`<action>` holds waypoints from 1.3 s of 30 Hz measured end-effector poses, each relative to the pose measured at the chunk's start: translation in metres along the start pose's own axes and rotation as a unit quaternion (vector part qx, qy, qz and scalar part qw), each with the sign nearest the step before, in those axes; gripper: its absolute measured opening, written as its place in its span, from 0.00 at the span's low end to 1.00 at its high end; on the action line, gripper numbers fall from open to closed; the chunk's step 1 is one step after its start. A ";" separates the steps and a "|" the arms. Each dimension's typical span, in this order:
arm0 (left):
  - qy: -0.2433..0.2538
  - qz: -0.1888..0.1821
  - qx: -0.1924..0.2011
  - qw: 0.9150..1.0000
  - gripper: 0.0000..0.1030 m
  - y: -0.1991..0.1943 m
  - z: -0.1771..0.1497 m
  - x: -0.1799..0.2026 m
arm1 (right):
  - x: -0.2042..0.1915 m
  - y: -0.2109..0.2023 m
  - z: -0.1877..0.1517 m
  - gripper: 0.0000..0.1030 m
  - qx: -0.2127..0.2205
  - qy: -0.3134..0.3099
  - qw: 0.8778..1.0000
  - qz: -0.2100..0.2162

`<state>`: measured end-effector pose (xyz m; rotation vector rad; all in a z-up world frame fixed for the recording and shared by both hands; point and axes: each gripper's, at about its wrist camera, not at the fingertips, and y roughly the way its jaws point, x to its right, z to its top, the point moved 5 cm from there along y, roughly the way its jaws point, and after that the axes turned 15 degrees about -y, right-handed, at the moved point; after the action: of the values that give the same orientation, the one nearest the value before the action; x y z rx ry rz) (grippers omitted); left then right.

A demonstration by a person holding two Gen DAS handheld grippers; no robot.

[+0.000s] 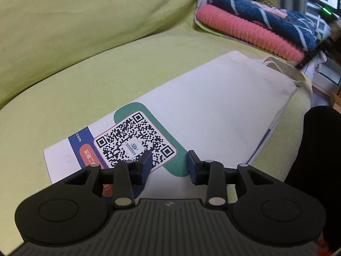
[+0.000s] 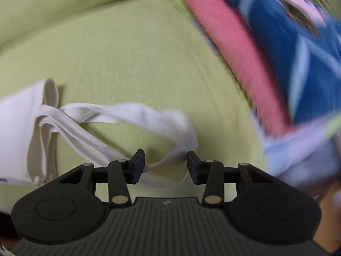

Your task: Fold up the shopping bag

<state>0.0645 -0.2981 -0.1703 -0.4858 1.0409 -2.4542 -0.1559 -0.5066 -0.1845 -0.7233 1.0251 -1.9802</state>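
Both tongs gape empty: left tongs (image 1: 169, 164) over the flat bag (image 1: 213, 111), right tongs (image 2: 165, 164) at its handles (image 2: 127, 111); pinch both straps together.

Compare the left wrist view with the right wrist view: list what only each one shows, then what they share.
Only the left wrist view shows the bag's printed QR code panel, the flat white body of the shopping bag, the open left claw above it, and a dark shape at the right edge.

Only the right wrist view shows the bag's handles up close, looped on the cushion, with the open right claw just over them.

Both show the green sofa cushion, the pink folded textile and the blue patterned one stacked on it.
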 end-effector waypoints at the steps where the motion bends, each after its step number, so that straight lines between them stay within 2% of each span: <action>1: 0.004 -0.005 -0.005 1.000 0.41 0.002 0.006 0.007 | 0.001 -0.003 -0.010 0.38 0.031 0.022 0.999 -0.003; 3: 0.019 -0.025 -0.004 0.999 0.41 0.004 0.021 0.027 | 0.003 -0.009 -0.024 0.37 0.080 0.064 0.995 -0.009; 6: 0.068 -0.033 0.009 0.997 0.41 0.021 0.042 0.061 | 0.007 -0.017 -0.027 0.37 0.118 0.096 0.988 -0.020; 8: 0.082 -0.036 0.000 0.996 0.42 0.040 0.049 0.079 | 0.009 -0.019 -0.021 0.37 0.108 0.064 0.990 -0.060; 10: 0.091 -0.037 -0.009 0.995 0.42 0.056 0.051 0.092 | 0.006 -0.016 -0.015 0.37 0.073 0.000 0.992 -0.108; 11: 0.093 -0.037 -0.008 0.995 0.42 0.059 0.049 0.095 | 0.005 -0.012 -0.011 0.31 0.053 -0.026 0.992 -0.109; 12: 0.094 -0.036 -0.007 0.995 0.42 0.062 0.047 0.098 | 0.006 -0.006 -0.008 0.25 0.029 -0.040 0.994 -0.101; 13: 0.096 -0.035 -0.006 0.995 0.42 0.065 0.045 0.101 | 0.008 -0.002 -0.006 0.22 0.013 -0.039 0.996 -0.083; 15: 0.090 -0.039 -0.006 0.995 0.42 0.064 0.043 0.099 | 0.013 0.007 -0.005 0.14 -0.006 -0.008 0.999 -0.048; 16: 0.086 -0.042 -0.007 0.995 0.43 0.063 0.043 0.098 | 0.017 0.012 -0.004 0.14 -0.014 0.012 0.999 -0.031; 18: 0.083 -0.048 -0.008 0.995 0.44 0.062 0.043 0.095 | 0.030 0.013 -0.005 0.12 -0.006 0.076 0.997 -0.001; 19: 0.086 -0.048 -0.008 0.995 0.44 0.062 0.043 0.094 | 0.040 0.011 -0.006 0.10 0.008 0.122 0.992 0.028; 20: 0.088 -0.049 -0.009 0.995 0.45 0.061 0.044 0.094 | 0.051 0.007 -0.009 0.08 0.031 0.180 0.980 0.074; 21: 0.090 -0.050 -0.009 0.995 0.45 0.061 0.045 0.093 | 0.059 0.002 -0.015 0.08 0.054 0.245 0.959 0.130; 22: 0.091 -0.052 -0.008 0.995 0.45 0.061 0.045 0.093 | 0.069 -0.002 -0.020 0.08 0.077 0.308 0.930 0.186; 23: 0.090 -0.053 -0.008 0.994 0.45 0.061 0.046 0.092 | 0.074 -0.006 -0.026 0.08 0.110 0.367 0.889 0.250; 25: 0.087 -0.056 -0.006 0.995 0.47 0.061 0.046 0.091 | 0.080 -0.007 -0.037 0.08 0.166 0.468 0.789 0.363; 27: 0.084 -0.058 -0.004 0.995 0.48 0.062 0.046 0.090 | 0.083 -0.004 -0.046 0.08 0.209 0.546 0.671 0.456; 29: 0.082 -0.060 -0.002 0.995 0.48 0.061 0.046 0.088 | 0.076 0.001 -0.045 0.09 0.235 0.589 0.588 0.501; 34: 0.074 -0.065 -0.009 0.995 0.49 0.061 0.049 0.083 | 0.088 0.009 -0.020 0.14 0.224 0.591 0.658 0.409; 35: 0.076 -0.065 -0.008 0.995 0.49 0.062 0.049 0.082 | 0.091 0.010 -0.015 0.23 0.221 0.590 0.671 0.390; 36: 0.079 -0.066 -0.006 0.995 0.50 0.062 0.048 0.081 | 0.094 0.011 -0.011 0.37 0.216 0.589 0.688 0.364; 37: 0.081 -0.065 -0.005 0.995 0.50 0.062 0.049 0.081 | 0.106 0.009 -0.014 0.46 0.180 0.578 0.753 0.257; 38: 0.083 -0.063 -0.007 0.995 0.50 0.062 0.050 0.080 | 0.116 0.005 -0.015 0.52 0.157 0.558 0.793 0.189; 39: 0.085 -0.058 -0.010 0.995 0.50 0.061 0.051 0.079 | 0.121 -0.003 -0.011 0.52 0.149 0.528 0.820 0.163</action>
<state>0.0365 -0.4071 -0.1703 -0.3571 1.1347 -2.6277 -0.2305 -0.6020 -0.1722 0.8098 1.2514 -2.1102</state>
